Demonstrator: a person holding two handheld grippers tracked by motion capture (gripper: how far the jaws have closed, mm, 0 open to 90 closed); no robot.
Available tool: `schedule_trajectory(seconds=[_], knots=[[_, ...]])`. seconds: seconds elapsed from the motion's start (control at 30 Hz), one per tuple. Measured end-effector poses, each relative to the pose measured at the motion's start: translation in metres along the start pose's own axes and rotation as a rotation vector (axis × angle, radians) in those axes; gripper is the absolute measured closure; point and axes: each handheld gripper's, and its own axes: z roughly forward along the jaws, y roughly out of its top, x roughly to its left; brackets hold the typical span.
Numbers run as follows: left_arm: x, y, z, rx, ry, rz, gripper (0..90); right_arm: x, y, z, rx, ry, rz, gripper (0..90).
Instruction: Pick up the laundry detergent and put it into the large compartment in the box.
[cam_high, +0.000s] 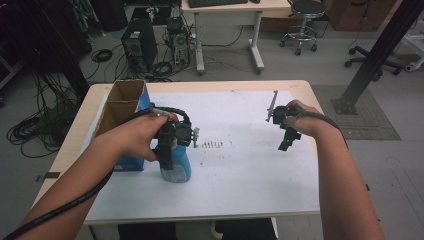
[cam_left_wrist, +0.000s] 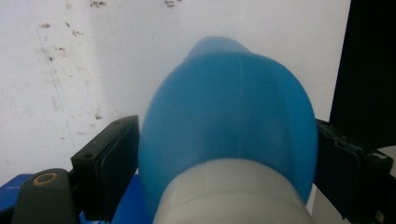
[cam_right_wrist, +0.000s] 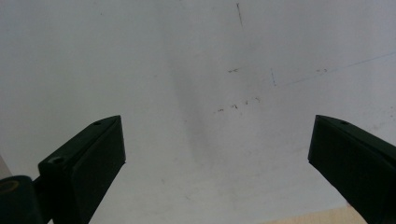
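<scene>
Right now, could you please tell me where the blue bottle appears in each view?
High view: blue bottle stands left of centre, beside the cardboard box.
Left gripper view: it sits centrally, between the jaws.
Right gripper view: not in it.
Shared landmark: the white sheet.

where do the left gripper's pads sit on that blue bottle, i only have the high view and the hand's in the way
Observer: In the left gripper view the left gripper straddles the wide body of the blue bottle, just past its whitish cap, with a pad against each side.
Operator: ok and is anything in the right gripper
Observer: No. The right gripper view shows the right gripper open with nothing between its jaws, and the white table cover beneath it.
</scene>
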Motion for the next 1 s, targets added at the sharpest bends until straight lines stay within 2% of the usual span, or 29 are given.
schedule_trajectory(seconds=[0.87, 1.0], knots=[[0.0, -0.0002, -0.0011, -0.008, 0.011, 0.013, 23.9, -0.0002, 0.0006, 0.0037, 0.0, 0.002, 0.001, 3.9], [0.0003, 0.0003, -0.0018, -0.007, 0.014, 0.015, 27.3, -0.0003, 0.0006, 0.0043, 0.0, 0.003, 0.001, 3.9]])
